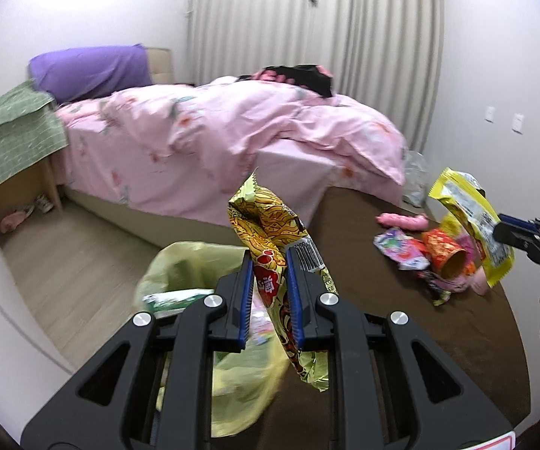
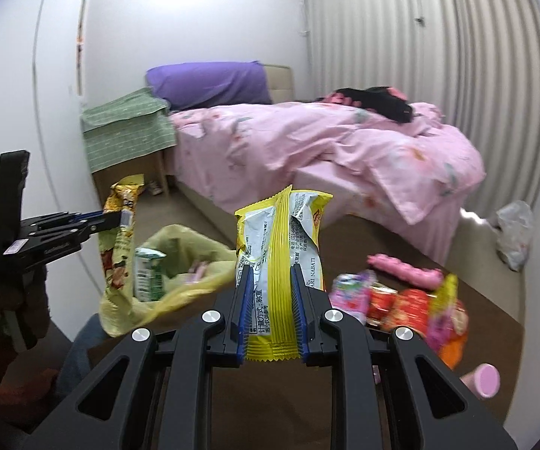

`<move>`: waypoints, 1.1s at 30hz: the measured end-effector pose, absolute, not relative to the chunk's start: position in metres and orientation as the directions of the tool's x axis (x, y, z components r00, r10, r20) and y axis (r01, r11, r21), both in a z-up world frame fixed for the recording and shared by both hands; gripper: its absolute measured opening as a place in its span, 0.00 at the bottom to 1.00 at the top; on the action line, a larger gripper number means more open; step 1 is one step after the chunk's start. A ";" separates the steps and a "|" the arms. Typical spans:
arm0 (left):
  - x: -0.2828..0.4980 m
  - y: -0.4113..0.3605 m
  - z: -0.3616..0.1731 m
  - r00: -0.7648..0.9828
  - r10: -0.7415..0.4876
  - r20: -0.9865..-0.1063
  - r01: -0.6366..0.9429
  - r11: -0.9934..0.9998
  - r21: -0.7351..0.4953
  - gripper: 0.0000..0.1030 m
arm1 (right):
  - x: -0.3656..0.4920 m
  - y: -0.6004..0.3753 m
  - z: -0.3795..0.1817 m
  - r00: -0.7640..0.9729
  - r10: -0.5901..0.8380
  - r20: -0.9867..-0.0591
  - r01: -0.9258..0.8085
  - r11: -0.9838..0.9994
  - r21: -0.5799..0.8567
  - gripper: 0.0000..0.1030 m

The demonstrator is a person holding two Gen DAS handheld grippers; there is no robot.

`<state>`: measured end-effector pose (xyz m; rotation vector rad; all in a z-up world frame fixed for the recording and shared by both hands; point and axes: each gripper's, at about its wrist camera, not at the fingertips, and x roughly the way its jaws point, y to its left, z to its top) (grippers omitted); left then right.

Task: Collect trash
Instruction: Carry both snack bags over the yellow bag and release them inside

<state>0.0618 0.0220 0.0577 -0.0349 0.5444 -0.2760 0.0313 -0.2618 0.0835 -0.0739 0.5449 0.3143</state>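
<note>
My left gripper (image 1: 269,258) is shut on a crumpled yellow noodle wrapper (image 1: 270,225) and holds it above the open yellow-green trash bag (image 1: 183,262). The bag also shows in the right wrist view (image 2: 180,247), with a green carton (image 2: 146,273) inside, and the left gripper (image 2: 120,219) sits above its left side. My right gripper (image 2: 269,273) is shut on a yellow snack wrapper (image 2: 281,236), held over the brown table (image 2: 345,232). The right gripper (image 1: 502,230) with that wrapper (image 1: 468,217) shows at the right of the left wrist view.
A pile of colourful wrappers (image 2: 401,307) and a pink toy (image 2: 405,268) lie on the table, with a pink cylinder (image 2: 482,378) near its right edge. A bed with a pink cover (image 2: 326,142) stands behind. A white plastic bag (image 2: 513,232) lies on the floor.
</note>
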 end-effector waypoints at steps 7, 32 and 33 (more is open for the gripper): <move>0.065 0.061 0.052 0.858 -0.183 -0.480 0.149 0.983 -0.109 0.16 | 0.053 -0.219 0.076 0.769 0.348 -0.536 -0.388 0.921 0.041 0.19; 0.150 0.074 -0.087 0.640 -0.202 -0.741 0.123 0.979 -0.161 0.15 | 0.228 -0.088 -0.048 0.379 0.504 -0.776 -0.621 0.760 0.191 0.19; 0.150 0.075 -0.087 0.637 -0.204 -0.743 0.121 0.979 -0.165 0.15 | 0.231 -0.086 -0.052 0.368 0.500 -0.784 -0.622 0.759 0.192 0.19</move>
